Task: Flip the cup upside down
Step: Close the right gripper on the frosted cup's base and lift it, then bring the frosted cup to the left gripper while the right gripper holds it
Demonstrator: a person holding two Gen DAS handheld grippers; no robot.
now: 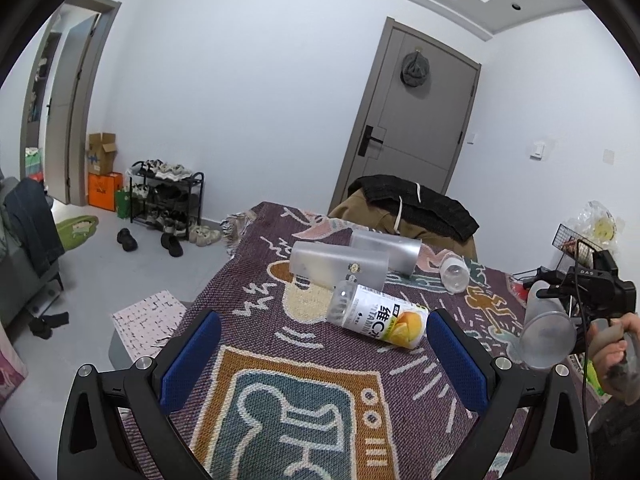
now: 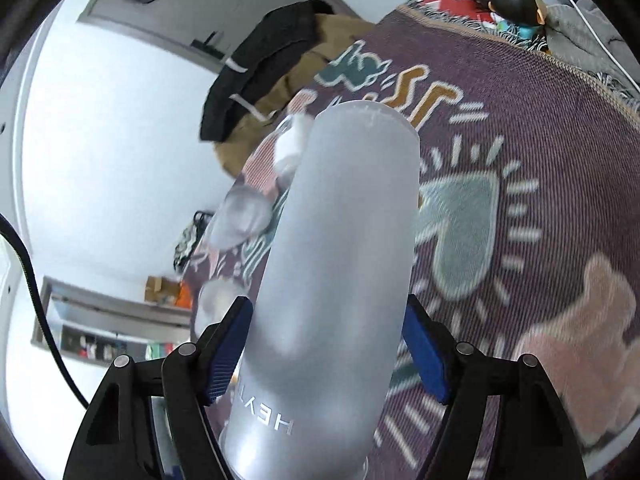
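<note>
My right gripper (image 2: 326, 354) is shut on a tall frosted plastic cup (image 2: 340, 264), held tilted in the air above the patterned blanket (image 2: 540, 168). The same cup (image 1: 546, 330) and the right gripper's body show at the right edge of the left wrist view. My left gripper (image 1: 324, 356) is open and empty, low over the blanket (image 1: 280, 400). Two more frosted cups (image 1: 340, 266) (image 1: 386, 250) lie on their sides further back.
A labelled vitamin drink cup (image 1: 378, 316) lies on its side just beyond the left fingers. A small clear cup (image 1: 454, 272) lies behind it. A jacket-covered chair (image 1: 408, 212) stands at the far edge. A wire basket (image 1: 572, 240) sits at the right.
</note>
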